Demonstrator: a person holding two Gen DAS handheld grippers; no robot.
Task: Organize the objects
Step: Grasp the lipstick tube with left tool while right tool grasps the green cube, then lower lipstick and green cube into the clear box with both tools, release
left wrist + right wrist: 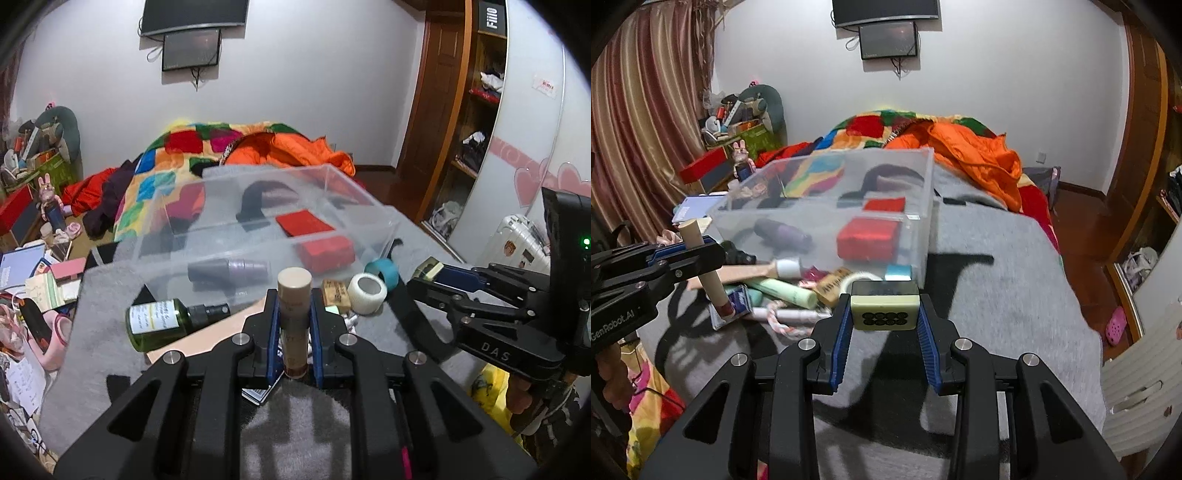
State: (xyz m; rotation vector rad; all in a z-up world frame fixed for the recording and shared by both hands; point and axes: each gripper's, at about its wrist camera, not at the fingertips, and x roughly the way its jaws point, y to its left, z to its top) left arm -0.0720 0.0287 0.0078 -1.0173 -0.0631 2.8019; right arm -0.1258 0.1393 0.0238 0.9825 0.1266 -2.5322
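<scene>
Beige tube (pixel 294 295), red boxes (pixel 325 252), grey blanket (pixel 997 258).

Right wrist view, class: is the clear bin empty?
No: the clear bin holds a red box, a flat red piece and a dark purple tube.

- A clear bin (pixel 384 218) sits on a blanket (pixel 997 266), with bedding (pixel 971 155) behind it.
- Two boxes (pixel 868 238) lie inside the bin.
- Tape rolls (pixel 367 293) and a spray bottle (pixel 162 323) lie before the bin.
</scene>
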